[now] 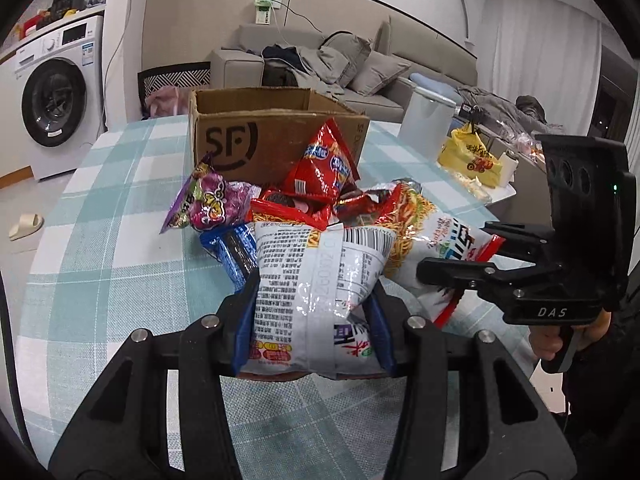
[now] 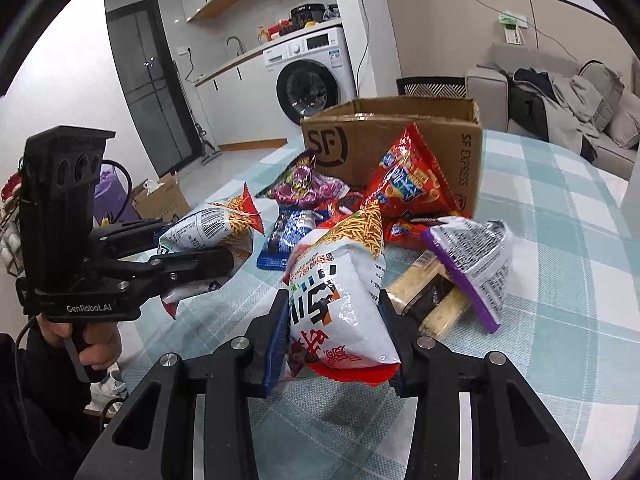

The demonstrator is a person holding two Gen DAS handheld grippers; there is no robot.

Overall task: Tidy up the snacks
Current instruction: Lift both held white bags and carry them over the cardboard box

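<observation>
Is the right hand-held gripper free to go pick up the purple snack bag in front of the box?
Probably not yet. The right hand-held gripper is shut on a white noodle snack bag, so it is occupied. The purple snack bag lies uncovered before the cardboard box, otherwise reachable.

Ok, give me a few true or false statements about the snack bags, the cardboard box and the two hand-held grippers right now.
1. The left hand-held gripper is clamped on a white crinkly noodle-snack bag. True.
2. The right hand-held gripper is open and holds nothing. False: it grips a second white noodle-snack bag with orange print.
3. The brown cardboard box marked SF stands behind the snack pile with its top open. True.
4. The red triangular crisp bag is inside the box. False: it leans against the box's outside.
5. The table wears a teal and white checked cloth. True.
</observation>
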